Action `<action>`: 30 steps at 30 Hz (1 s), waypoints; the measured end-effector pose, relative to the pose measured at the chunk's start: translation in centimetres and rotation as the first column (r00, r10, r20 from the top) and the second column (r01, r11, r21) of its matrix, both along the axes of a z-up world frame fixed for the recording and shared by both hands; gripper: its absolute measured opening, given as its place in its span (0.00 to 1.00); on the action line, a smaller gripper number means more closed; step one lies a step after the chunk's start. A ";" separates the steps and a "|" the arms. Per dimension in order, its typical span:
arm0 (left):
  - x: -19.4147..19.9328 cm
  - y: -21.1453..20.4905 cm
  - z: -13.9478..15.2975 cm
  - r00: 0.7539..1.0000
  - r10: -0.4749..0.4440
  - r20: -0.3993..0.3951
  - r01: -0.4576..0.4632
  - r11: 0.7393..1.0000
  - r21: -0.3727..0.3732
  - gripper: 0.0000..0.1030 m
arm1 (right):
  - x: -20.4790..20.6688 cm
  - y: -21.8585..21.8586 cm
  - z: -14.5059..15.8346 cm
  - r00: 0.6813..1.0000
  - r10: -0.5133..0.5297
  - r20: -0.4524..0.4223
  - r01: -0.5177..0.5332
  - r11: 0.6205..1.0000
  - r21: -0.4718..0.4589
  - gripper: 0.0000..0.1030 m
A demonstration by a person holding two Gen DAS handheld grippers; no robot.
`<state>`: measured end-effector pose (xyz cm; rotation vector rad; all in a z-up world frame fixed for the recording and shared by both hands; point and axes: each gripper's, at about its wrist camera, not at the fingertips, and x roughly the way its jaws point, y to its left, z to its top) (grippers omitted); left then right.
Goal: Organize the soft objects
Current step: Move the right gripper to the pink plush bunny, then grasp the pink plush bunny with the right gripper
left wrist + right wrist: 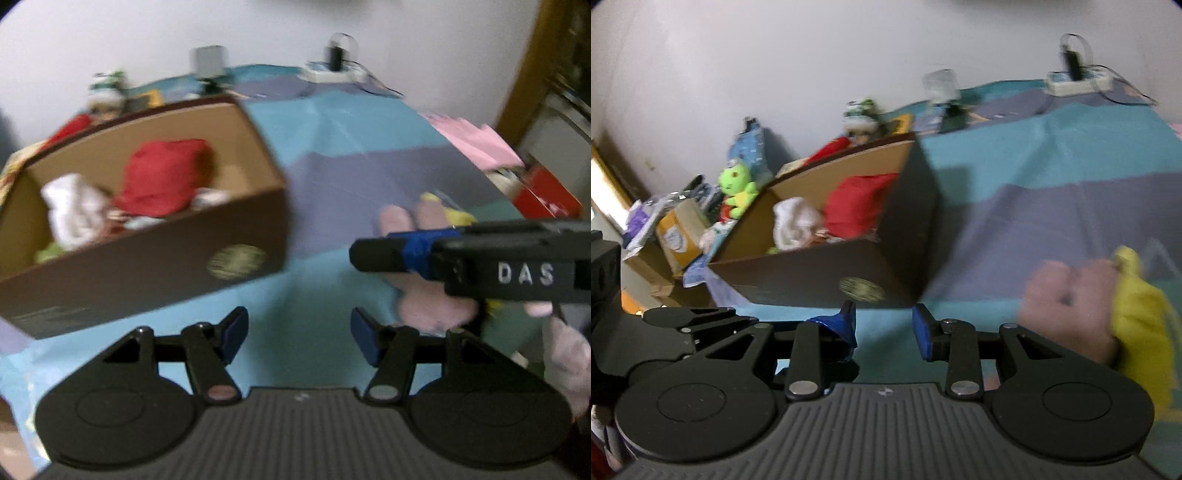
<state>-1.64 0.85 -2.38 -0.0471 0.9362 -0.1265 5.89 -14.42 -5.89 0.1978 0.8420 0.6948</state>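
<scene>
A brown cardboard box (129,280) stands on the striped cloth and holds a red soft item (162,177) and a white one (74,210). My left gripper (299,336) hangs open over bare cloth just right of the box, with nothing between its blue pads. A pink plush toy (432,306) with a yellow part lies further right, and my right gripper (360,254) reaches sideways over it. In the right wrist view my right gripper (884,332) is open and holds nothing; the box (812,273) is ahead and the pink and yellow plush (1067,302) lies to the right.
The surface is a blue and purple striped cloth (332,147) against a white wall. A green plush (735,184) and small cartons sit behind the box at the left. A power strip (1078,83) lies at the far edge. Pink paper (476,140) and a red box (546,195) are at the right.
</scene>
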 end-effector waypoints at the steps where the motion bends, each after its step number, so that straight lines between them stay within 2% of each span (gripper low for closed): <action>1: 0.0 -0.8 -0.3 1.000 -0.022 -0.003 0.022 1.000 -0.007 0.61 | -0.1 -1.0 -0.2 1.000 -0.018 -0.004 0.018 1.000 -0.005 0.16; 8: 1.0 -5.2 -1.7 0.986 -0.165 -0.030 0.162 0.982 -0.101 0.61 | -0.3 -7.2 -1.5 0.982 -0.175 -0.071 0.175 0.985 -0.011 0.16; 14: 2.7 -7.9 -2.8 0.973 -0.226 -0.053 0.217 0.966 -0.139 0.62 | -0.2 -9.7 -2.6 0.961 -0.250 -0.116 0.251 0.968 -0.010 0.16; 25: 5.2 -9.4 -4.9 0.968 -0.240 -0.070 0.228 0.963 -0.144 0.65 | 1.7 -10.4 -5.1 0.931 -0.270 -0.247 0.286 0.958 0.032 0.19; 30: 5.5 -8.3 -5.4 0.974 -0.216 -0.072 0.200 0.962 -0.186 0.66 | 2.6 -9.2 -5.5 0.929 -0.250 -0.272 0.273 0.961 0.049 0.20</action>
